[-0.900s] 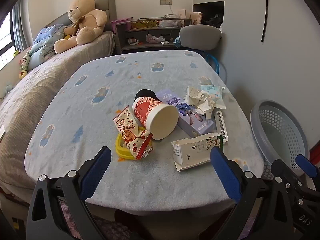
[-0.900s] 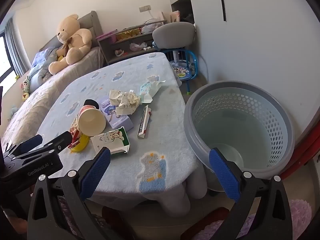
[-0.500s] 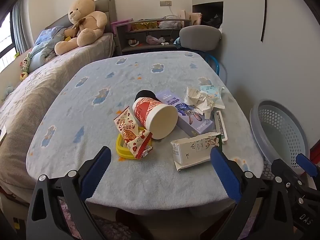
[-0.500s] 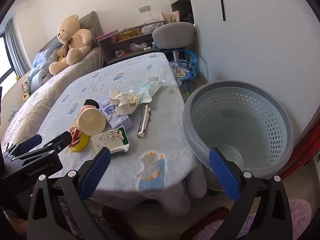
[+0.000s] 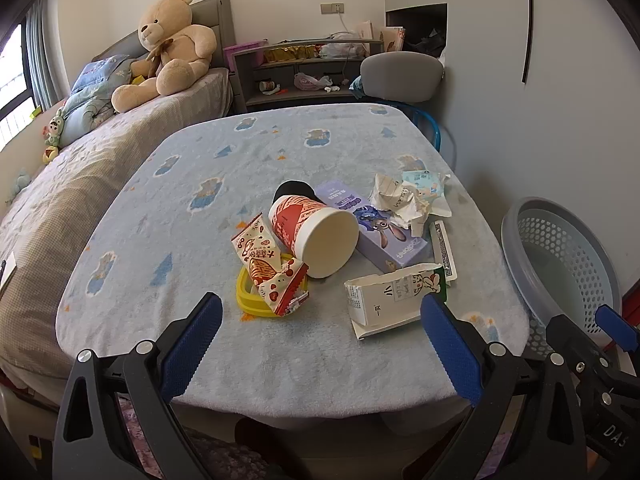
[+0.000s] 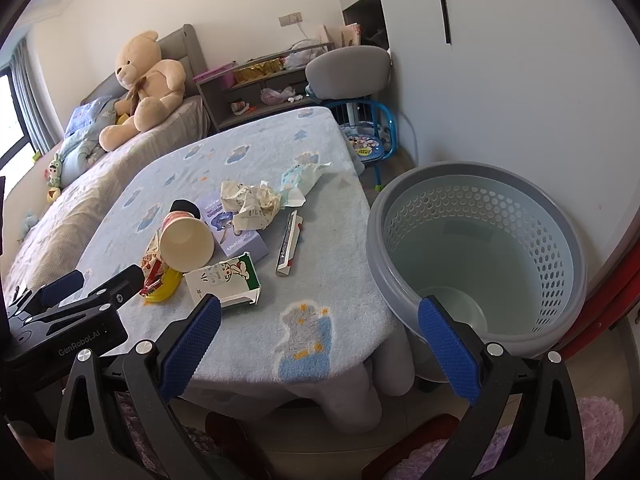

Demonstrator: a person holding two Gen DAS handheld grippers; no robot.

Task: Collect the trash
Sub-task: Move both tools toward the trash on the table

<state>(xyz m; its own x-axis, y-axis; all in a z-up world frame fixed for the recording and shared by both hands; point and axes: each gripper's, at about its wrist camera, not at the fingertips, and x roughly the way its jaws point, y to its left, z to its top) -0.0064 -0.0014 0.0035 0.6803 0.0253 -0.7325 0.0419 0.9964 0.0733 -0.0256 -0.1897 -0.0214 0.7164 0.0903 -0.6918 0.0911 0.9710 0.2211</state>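
Note:
Trash lies on the blue-clothed table [image 5: 280, 152]: a tipped red-and-white paper cup [image 5: 314, 236], a snack wrapper [image 5: 272, 264] on a yellow lid [image 5: 248, 300], a torn milk carton [image 5: 394, 298], a purple box [image 5: 374, 226], crumpled paper [image 5: 398, 202] and a thin flat box [image 5: 442, 250]. My left gripper [image 5: 320, 344] is open and empty at the table's near edge. My right gripper [image 6: 318, 340] is open and empty, between the carton [image 6: 224, 280] and the grey laundry basket [image 6: 480, 248].
A bed with a teddy bear [image 5: 168, 48] runs along the left. A grey chair [image 5: 402, 76] and a shelf [image 5: 304, 68] stand behind the table. A small blue stool [image 6: 368, 140] sits beside the basket, which also shows in the left wrist view [image 5: 560, 264].
Both grippers have drifted very slightly; the table items sit a touch higher in the left view. Nothing was picked up or moved.

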